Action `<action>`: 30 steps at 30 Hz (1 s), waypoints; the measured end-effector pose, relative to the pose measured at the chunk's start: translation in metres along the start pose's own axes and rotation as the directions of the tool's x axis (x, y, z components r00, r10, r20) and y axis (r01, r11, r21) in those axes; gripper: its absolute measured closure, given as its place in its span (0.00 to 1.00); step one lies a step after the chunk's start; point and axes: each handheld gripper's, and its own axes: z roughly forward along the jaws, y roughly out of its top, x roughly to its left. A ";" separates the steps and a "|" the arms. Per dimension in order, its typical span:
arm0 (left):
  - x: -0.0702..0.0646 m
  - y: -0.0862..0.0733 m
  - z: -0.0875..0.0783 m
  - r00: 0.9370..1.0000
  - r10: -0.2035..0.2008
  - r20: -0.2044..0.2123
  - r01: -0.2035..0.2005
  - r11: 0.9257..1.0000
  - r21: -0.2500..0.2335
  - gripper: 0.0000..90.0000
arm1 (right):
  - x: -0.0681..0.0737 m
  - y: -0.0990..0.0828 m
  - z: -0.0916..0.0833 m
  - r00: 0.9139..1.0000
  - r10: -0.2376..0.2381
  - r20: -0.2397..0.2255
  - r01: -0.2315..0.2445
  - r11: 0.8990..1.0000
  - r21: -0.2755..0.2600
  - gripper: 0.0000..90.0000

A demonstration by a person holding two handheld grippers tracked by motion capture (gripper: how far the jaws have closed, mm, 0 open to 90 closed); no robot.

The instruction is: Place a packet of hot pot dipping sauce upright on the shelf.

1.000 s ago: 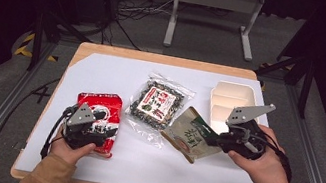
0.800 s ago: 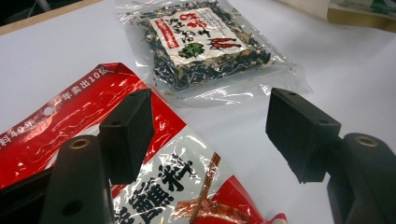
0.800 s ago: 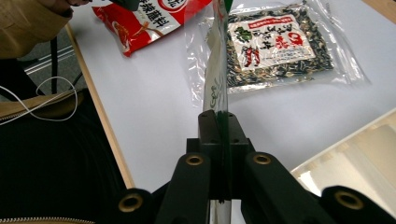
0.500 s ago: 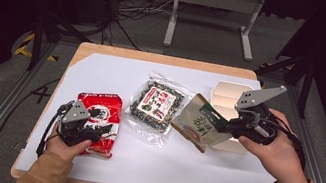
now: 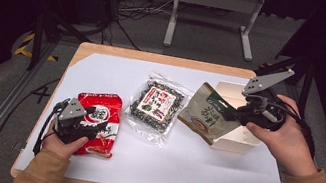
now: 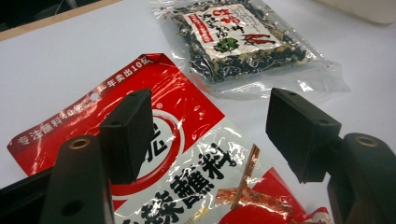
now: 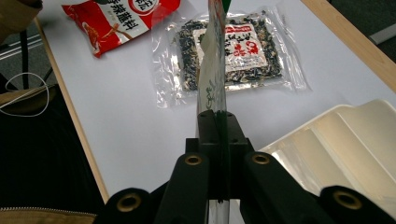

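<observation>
Jaws of the right gripper (image 5: 228, 114) clench the beige-green foil pouch (image 5: 206, 115) above the cream plastic tray (image 5: 238, 140). Left gripper (image 6: 210, 140) gapes, released, over the flat red plastic sachet (image 6: 187, 154).

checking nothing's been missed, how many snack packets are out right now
3. The red packet lies at the table's left under the open left claw. The clear seaweed packet lies in the middle. The green-and-beige packet is held off the table in the shut right claw, beside the white tray.

A wooden-edged table (image 5: 107, 52) with a white top carries a red seasoning packet (image 5: 100, 123) beneath the left claw (image 5: 79, 120), a clear dried-mix bag (image 5: 156, 105) between the claws, and a cream tray (image 5: 239, 138) under the right claw (image 5: 233, 115).
</observation>
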 end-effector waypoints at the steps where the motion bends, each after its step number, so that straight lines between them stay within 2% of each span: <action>1: 0.001 0.000 0.000 1.000 -0.004 0.000 0.004 1.000 0.001 0.36 | -0.002 0.001 -0.001 1.000 -0.004 0.007 0.004 1.000 0.001 0.99; 9: 0.005 -0.002 -0.002 1.000 -0.016 -0.012 0.016 1.000 0.001 0.36 | -0.019 0.004 -0.007 0.998 -0.029 0.055 0.028 0.999 0.015 0.99; 16: 0.008 -0.004 -0.005 1.000 -0.019 -0.025 0.019 1.000 0.000 0.36 | -0.035 0.008 -0.011 0.996 -0.041 0.079 0.039 0.999 0.026 0.99; 22: 0.009 -0.008 -0.010 0.999 -0.031 -0.040 0.031 1.000 0.002 0.36 | -0.049 0.010 -0.015 0.991 -0.066 0.120 0.062 0.997 0.034 0.99; 23: 0.009 -0.009 -0.011 0.998 -0.043 -0.042 0.043 0.999 -0.001 0.36 | -0.051 0.010 -0.017 0.989 -0.068 0.131 0.064 0.997 0.037 0.99; 27: 0.010 -0.012 -0.016 0.997 -0.054 -0.058 0.054 0.999 -0.002 0.36 | -0.061 0.011 -0.018 0.988 -0.076 0.136 0.071 0.997 0.036 0.99; 30: 0.010 -0.015 -0.019 0.996 -0.060 -0.069 0.060 0.998 -0.003 0.36 | -0.065 0.013 -0.019 0.983 -0.098 0.156 0.092 0.995 0.043 0.99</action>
